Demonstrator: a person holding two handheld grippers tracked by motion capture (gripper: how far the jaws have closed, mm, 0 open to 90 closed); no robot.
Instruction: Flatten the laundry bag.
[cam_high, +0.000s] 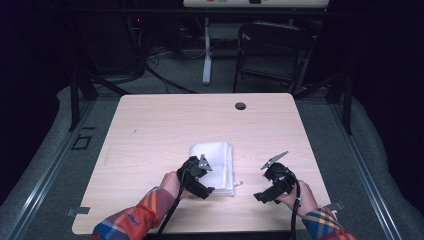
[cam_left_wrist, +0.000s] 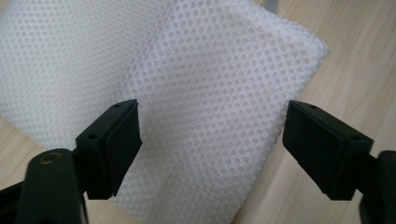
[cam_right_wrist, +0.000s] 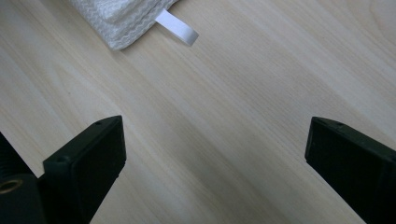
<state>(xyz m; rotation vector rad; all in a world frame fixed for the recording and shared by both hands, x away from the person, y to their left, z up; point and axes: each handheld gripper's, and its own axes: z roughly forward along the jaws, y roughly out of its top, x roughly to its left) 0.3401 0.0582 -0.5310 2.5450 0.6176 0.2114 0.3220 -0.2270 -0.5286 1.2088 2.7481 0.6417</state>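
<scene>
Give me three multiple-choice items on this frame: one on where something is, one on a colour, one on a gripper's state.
1. Where does the folded mesh cloth lie on the table?
A. at the far edge by the round hole
B. near the middle, just ahead of the left gripper
C. on the right of the right gripper

2. What colour is the cloth?
A. white
B. blue
C. black

3. How does the right gripper stand?
A. shut on the cloth
B. shut on the loop tab
C. open over bare wood

Answers:
1 B: the high view shows the cloth at mid-table with the left gripper at its near edge.
2 A: the left gripper view shows white netting.
3 C: the right gripper view shows its jaws wide apart with only wood between them, and the loop tab lying apart.
</scene>
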